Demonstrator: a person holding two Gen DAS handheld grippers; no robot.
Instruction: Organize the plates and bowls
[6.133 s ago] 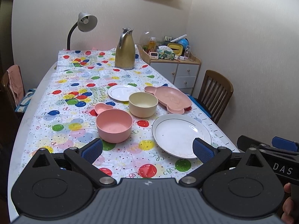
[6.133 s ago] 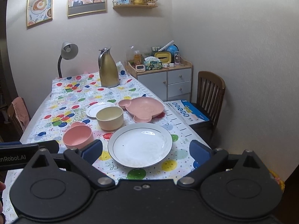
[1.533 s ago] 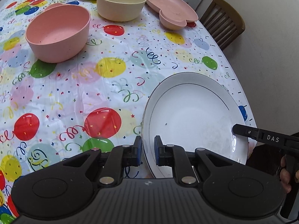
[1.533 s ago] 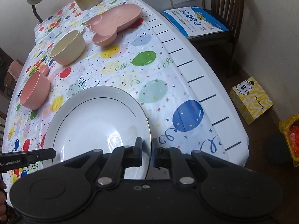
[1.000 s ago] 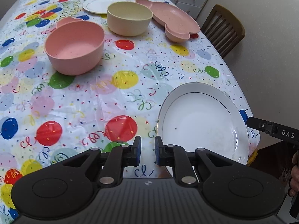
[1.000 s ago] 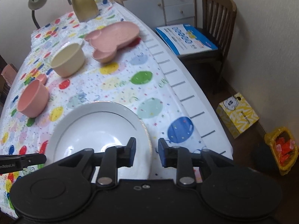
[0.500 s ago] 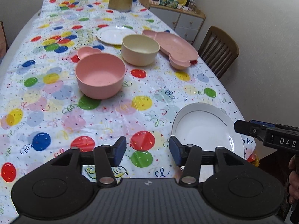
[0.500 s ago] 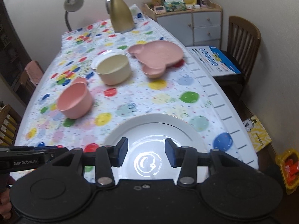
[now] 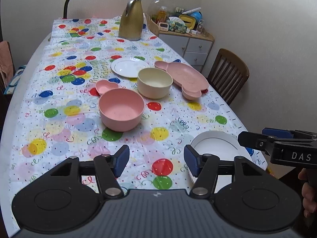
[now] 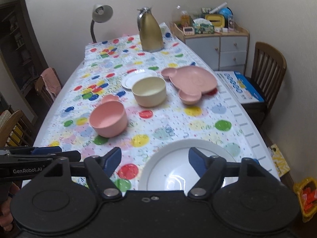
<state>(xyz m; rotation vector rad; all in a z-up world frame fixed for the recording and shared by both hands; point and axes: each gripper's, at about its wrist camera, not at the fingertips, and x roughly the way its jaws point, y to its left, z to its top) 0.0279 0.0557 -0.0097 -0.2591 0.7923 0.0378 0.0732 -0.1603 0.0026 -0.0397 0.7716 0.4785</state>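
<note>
Left hand: I hold my left gripper [image 9: 156, 159] over the near table edge, tilted down toward the balloon cloth [image 9: 65, 91]
Right hand: my right gripper [image 10: 154, 159] hangs over the near right corner, tilted down above the big plate [image 10: 174, 170]; my fingers [image 9: 308, 196] show at the edge of the left view
Big plate: white, lies flat at the near right corner of the table, nothing on it
Pink bowl: [image 9: 121, 112] upright mid-table, nothing in it
Heart dish: [image 9: 106, 86] small, pink, just behind the pink bowl
Cream bowl: [image 9: 155, 85] upright, beyond the pink bowl and to its right, nothing in it
Small plate: [image 9: 129, 67] white, behind the cream bowl, partly hidden by it in the right view
Pink tray: [image 9: 184, 77] divided, right of the cream bowl, compartments bare
Jug: [image 9: 131, 18] gold, upright at the far end
Left jaws: parted, have just been opening, nothing between the pads [image 9: 121, 159]; the right pad stands over the big plate's left rim without gripping it
Right jaws: wide apart, have just been opening, holding nothing; the big plate lies below, free of both pads [image 10: 195, 162]
</note>
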